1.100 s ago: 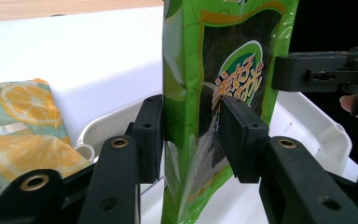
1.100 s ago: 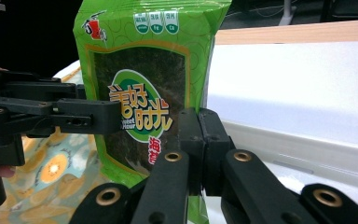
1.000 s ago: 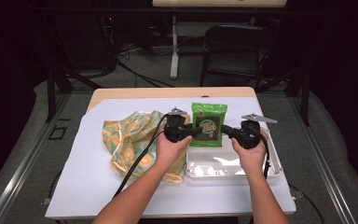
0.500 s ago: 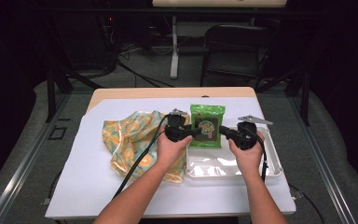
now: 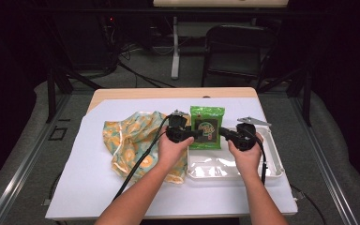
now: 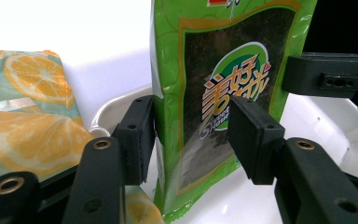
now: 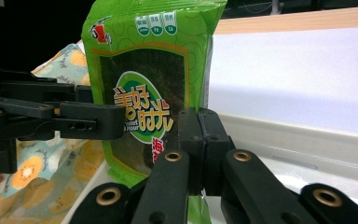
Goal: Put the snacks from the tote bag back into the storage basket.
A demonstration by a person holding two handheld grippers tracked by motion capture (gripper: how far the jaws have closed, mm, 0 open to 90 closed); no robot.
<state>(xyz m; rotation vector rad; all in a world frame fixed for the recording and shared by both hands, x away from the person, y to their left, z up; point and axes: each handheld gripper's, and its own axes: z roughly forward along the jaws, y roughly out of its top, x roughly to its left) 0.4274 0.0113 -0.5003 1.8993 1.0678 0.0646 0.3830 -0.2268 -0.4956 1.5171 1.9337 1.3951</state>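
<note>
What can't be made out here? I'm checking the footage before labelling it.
- Green seaweed snack packet: its lower edge, right gripper view, hidden behind the right claw.
- White plastic tray: its floor under the packet, high view, covered by both hands.
- Small print on the packet, left gripper view: blurred.

Both forearms are showing bare, unsleeved, while the left tongs [image 5: 193, 134] and right tongs [image 5: 221, 131] are showing matte black bodies, brass-ringed rivets, square black pads, trailing black cables and a grey plate.
</note>
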